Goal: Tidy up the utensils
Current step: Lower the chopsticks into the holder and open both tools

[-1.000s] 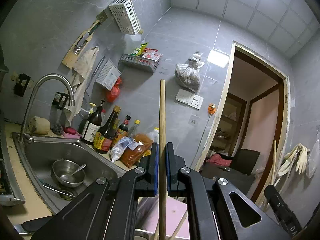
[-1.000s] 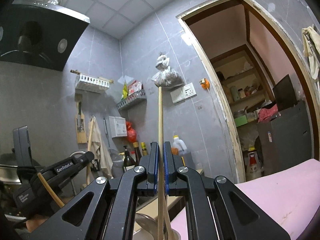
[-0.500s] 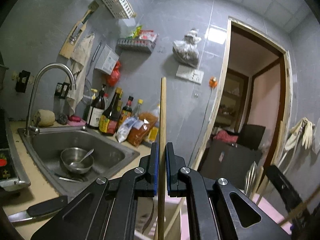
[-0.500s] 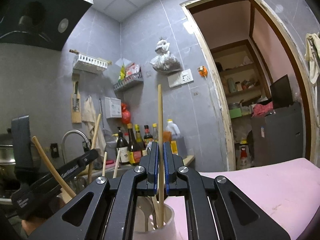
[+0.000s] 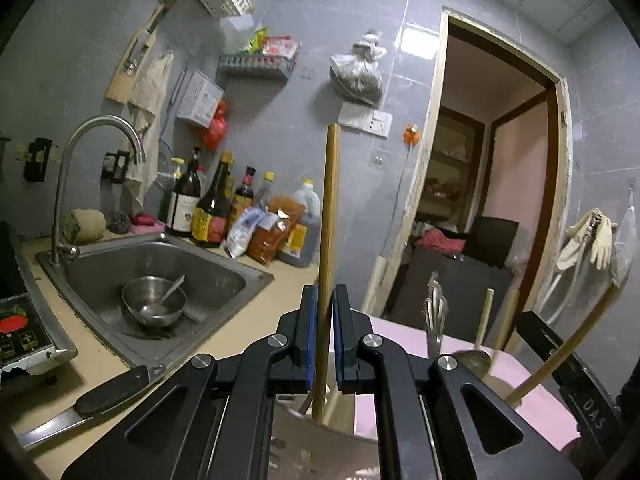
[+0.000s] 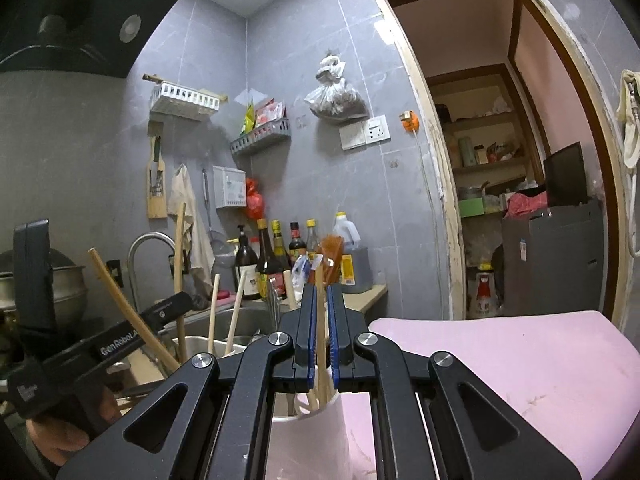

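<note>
Grey tiled walls (image 5: 400, 8), steel sink (image 5: 224, 268) at 9 o'clock, open doorway (image 6: 500, 160) at 3 o'clock, range hood (image 6: 72, 16) at 10 o'clock.

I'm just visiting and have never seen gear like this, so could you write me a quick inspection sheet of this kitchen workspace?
Surface: beige countertop with a steel sink; pink mat to the right.
Job's things: one wooden chopstick in the left gripper, its lower end in a metal holder; another wooden chopstick in the right gripper, over a white cup of utensils.
Clutter: steel bowl with spoon in the sink, sauce bottles, black-handled knife.
Grippers: both shut on a chopstick.
Cables: thin cord hanging below an orange plug.
Surroundings: grey tiled wall, open doorway.
</note>
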### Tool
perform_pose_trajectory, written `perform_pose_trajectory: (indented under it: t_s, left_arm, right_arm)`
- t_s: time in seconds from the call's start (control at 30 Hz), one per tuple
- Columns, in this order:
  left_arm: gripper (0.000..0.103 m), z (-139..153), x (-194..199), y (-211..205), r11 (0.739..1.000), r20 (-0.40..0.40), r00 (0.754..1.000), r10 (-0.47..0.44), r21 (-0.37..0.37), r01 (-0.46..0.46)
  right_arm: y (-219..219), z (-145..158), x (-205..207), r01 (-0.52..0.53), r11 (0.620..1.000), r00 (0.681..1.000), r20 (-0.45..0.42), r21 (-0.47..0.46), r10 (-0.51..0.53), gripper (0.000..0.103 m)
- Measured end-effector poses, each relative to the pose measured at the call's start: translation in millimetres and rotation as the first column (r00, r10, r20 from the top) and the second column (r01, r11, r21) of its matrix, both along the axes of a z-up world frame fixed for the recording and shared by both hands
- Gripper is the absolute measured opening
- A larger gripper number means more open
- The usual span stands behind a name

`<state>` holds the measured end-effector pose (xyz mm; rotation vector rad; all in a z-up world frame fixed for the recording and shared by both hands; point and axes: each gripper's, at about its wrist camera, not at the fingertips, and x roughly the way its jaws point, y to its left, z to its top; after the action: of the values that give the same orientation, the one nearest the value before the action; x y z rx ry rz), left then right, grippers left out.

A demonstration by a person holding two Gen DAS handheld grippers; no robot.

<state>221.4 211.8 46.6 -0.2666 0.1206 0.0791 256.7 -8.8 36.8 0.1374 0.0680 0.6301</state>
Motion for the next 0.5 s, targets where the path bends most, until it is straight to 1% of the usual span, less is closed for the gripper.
perform_pose_trajectory:
  t_s: [0.1, 0.2, 0.23, 0.27, 0.33, 0.4, 0.43, 0.47, 0.5]
  left_arm:
    - [0.006, 1, -3, -1, 1.0, -0.02, 0.999, -0.03, 0.003, 0.03]
    - [0.006, 0, -7, -3, 0.999, -0.037, 0.998, -0.051, 0.01, 0.051]
    - [0.009, 0, -9, -4, 0.999, -0.043, 0.998, -0.051, 0.006, 0.052]
    - [0.012, 0, -12, -5, 0.999, -0.049, 0.997, -0.053, 0.0, 0.053]
    - [0.016, 0, -19, -8, 0.998, -0.049, 0.997, -0.056, -0.007, 0.056]
    - [0.021, 0, -26, -13, 0.999, -0.046, 0.998, -0.048, 0.007, 0.048]
    - [0.025, 0, -30, -16, 0.999, -0.051, 0.998, -0.046, 0.017, 0.047]
    - [0.027, 1, -33, -19, 0.999, -0.056, 0.997, -0.047, 0.024, 0.049]
    - [0.028, 1, -36, -20, 0.998, -0.059, 0.997, -0.047, 0.028, 0.049]
  right_arm:
    - [-2, 0, -2, 0.0, 1.0, 1.0, -0.005, 0.0, 0.0, 0.005]
    - [-5, 0, -4, 0.002, 1.0, 1.0, -0.018, 0.001, -0.002, 0.009]
    - [-7, 1, -5, 0.002, 1.0, 1.0, -0.023, 0.002, -0.002, 0.011]
    - [-8, 1, -6, 0.005, 1.0, 1.0, -0.026, 0.003, -0.005, 0.017]
    - [-13, 3, -10, 0.02, 1.0, 1.0, -0.024, 0.006, -0.02, 0.024]
    - [-18, 5, -13, 0.027, 1.0, 0.999, -0.027, 0.001, -0.027, 0.028]
    - [-21, 6, -15, 0.028, 1.0, 0.999, -0.032, -0.002, -0.028, 0.034]
    - [-25, 7, -17, 0.028, 1.0, 0.999, -0.039, 0.0, -0.028, 0.041]
    - [-29, 7, -19, 0.029, 1.0, 0.999, -0.04, 0.002, -0.029, 0.045]
